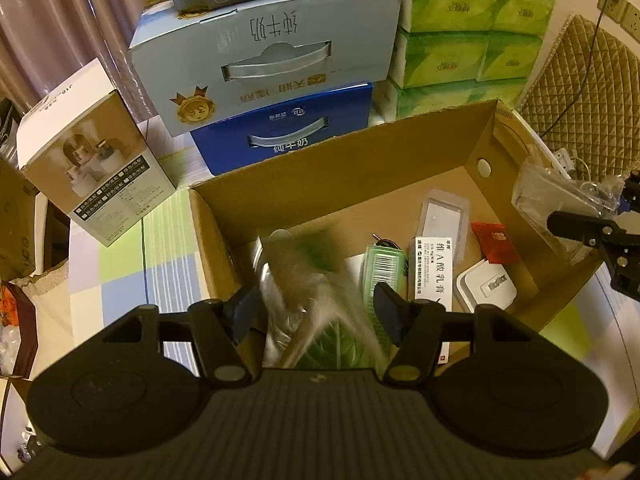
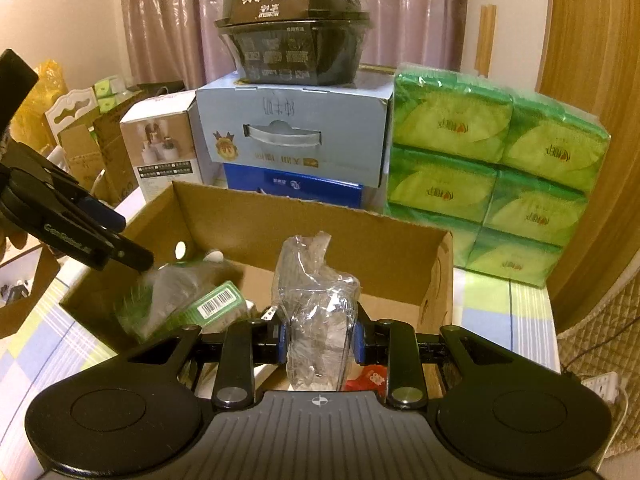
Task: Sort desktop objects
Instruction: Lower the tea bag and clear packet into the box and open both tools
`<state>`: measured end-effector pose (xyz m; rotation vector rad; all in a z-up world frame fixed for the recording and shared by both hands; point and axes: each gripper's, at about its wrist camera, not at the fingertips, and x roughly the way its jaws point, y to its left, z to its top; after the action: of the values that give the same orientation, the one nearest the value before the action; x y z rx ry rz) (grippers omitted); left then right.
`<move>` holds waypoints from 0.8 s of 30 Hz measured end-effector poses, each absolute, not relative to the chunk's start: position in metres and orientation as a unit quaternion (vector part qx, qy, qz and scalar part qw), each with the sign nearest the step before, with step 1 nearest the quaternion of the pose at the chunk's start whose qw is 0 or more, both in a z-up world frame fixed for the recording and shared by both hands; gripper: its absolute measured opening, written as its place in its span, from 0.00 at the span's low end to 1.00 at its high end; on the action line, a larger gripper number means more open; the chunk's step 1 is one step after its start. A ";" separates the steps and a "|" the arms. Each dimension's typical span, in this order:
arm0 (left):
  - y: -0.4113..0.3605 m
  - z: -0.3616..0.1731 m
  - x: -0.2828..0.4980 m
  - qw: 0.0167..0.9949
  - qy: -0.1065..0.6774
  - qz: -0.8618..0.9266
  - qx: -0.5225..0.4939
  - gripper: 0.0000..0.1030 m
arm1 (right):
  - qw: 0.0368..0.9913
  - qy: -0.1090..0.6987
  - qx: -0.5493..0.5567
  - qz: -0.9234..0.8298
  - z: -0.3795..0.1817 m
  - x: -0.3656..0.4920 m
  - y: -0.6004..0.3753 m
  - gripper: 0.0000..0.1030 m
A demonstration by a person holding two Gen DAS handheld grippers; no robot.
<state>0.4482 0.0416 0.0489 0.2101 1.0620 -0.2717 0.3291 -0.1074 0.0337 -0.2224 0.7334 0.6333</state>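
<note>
An open cardboard box [image 1: 340, 168] stands on the checked cloth, seen in both views. Inside lie a green barcoded pack [image 1: 384, 268], a white lettered carton [image 1: 434, 268], a red packet [image 1: 494, 242] and a white case [image 1: 486, 286]. My left gripper [image 1: 314, 308] hangs over the box's left part, open. A blurred green and clear packet [image 1: 312, 280] sits between its fingers without the pads pressing it. That packet [image 2: 172, 292] shows under the left gripper [image 2: 136, 256] in the right wrist view. My right gripper [image 2: 320, 332] is shut on a crumpled clear plastic bag [image 2: 316, 304] above the box's near edge.
Behind the box stand a pale blue milk carton [image 1: 264, 60] on a dark blue one [image 1: 288, 136], stacked green tissue packs [image 2: 492, 184], a white product box [image 1: 92, 152] and a black bowl [image 2: 292, 40]. A power strip [image 2: 600, 384] lies to the right.
</note>
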 end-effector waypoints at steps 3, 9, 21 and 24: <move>0.045 0.049 0.445 0.849 0.504 -0.130 0.096 0.57 | 0.879 0.354 -0.105 0.302 0.032 0.330 -0.108 0.26; 0.050 0.049 0.435 0.850 0.501 -0.134 0.098 0.59 | 0.878 0.357 -0.102 0.301 0.031 0.330 -0.106 0.26; 0.055 0.051 0.420 0.859 0.485 -0.144 0.080 0.73 | 0.887 0.350 -0.074 0.291 0.033 0.335 -0.107 0.51; 0.057 0.052 0.413 0.863 0.479 -0.145 0.072 0.75 | 0.888 0.354 -0.068 0.286 0.034 0.333 -0.113 0.53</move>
<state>0.4134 0.0567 0.0524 0.1500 1.0040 -0.3033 0.3332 -0.1129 0.0340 -0.1407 0.7355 0.5951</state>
